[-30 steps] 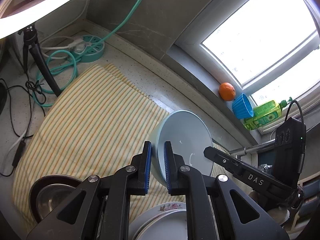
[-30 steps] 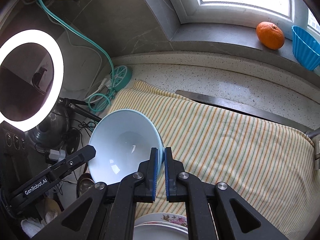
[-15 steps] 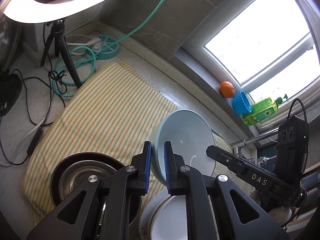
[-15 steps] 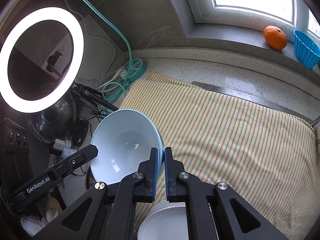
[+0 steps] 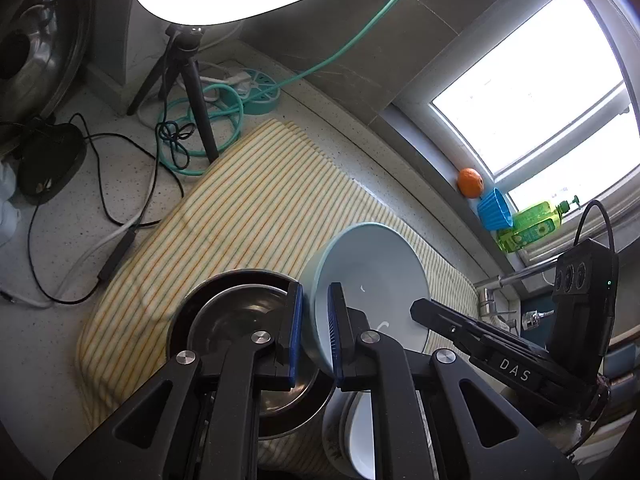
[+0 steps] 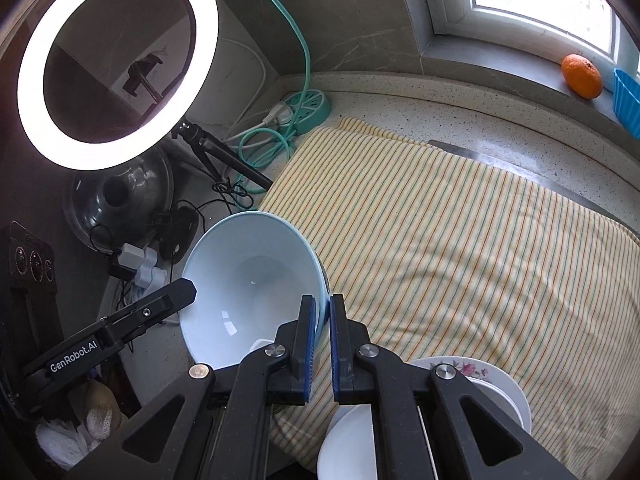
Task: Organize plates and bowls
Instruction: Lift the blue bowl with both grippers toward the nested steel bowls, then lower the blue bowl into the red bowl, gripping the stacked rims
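Observation:
A light blue bowl point(image 5: 372, 276) hangs tilted above the striped cloth point(image 5: 248, 216), held by its rim on two sides. My left gripper point(image 5: 314, 328) is shut on one edge of the rim. My right gripper point(image 6: 322, 340) is shut on the opposite edge of the bowl point(image 6: 248, 288). Under the left fingers a steel bowl point(image 5: 236, 320) sits nested in a dark bowl. A floral plate point(image 6: 480, 372) with white dishes point(image 6: 348, 440) on it lies at the near edge of the cloth point(image 6: 460, 260), partly hidden by the right gripper.
A ring light point(image 6: 116, 60) on a tripod point(image 5: 192, 92) stands at the cloth's left, among black cables and a teal power strip point(image 6: 308, 108). An orange point(image 6: 582, 76), a blue cup point(image 5: 494, 214) and a green bottle point(image 5: 532, 228) sit on the windowsill. A tap point(image 5: 496, 292) is at the right.
Both grippers have carried the blue bowl together toward the near left of the cloth. The steel bowl and the plates now lie under the fingers, and the ring light fills more of both views.

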`<action>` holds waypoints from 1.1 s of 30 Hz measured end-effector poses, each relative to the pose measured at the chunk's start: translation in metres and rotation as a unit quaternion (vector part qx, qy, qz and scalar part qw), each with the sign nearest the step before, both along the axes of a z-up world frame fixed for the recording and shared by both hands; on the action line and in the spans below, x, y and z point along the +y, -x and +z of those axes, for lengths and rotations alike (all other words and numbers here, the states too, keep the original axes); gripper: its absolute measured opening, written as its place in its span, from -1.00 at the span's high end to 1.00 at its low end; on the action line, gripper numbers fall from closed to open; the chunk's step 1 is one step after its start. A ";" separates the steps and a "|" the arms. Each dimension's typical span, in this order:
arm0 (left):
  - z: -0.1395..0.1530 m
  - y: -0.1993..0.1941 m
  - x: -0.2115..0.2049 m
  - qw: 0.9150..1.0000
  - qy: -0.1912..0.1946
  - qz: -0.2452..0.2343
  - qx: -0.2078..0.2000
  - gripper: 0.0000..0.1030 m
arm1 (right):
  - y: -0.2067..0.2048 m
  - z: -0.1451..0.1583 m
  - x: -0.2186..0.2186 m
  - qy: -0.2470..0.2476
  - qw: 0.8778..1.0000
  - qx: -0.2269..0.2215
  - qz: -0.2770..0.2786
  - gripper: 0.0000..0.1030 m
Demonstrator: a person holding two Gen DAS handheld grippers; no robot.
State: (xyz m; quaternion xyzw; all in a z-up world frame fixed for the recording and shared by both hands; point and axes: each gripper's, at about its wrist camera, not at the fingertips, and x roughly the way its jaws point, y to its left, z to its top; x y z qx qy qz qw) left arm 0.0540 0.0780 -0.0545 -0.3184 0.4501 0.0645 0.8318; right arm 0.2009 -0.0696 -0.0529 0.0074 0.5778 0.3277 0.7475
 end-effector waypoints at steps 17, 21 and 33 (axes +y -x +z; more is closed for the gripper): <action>-0.022 0.031 0.028 1.000 0.003 0.015 0.027 0.80 | 0.037 -0.028 0.035 0.015 0.999 0.019 0.025 0.87; -0.028 0.034 0.030 0.999 0.004 0.014 0.034 0.80 | 0.041 -0.034 0.038 0.021 0.999 0.020 0.027 0.87; -0.040 0.038 0.035 0.999 0.010 0.009 0.048 0.80 | 0.047 -0.045 0.045 0.031 0.999 0.024 0.028 0.87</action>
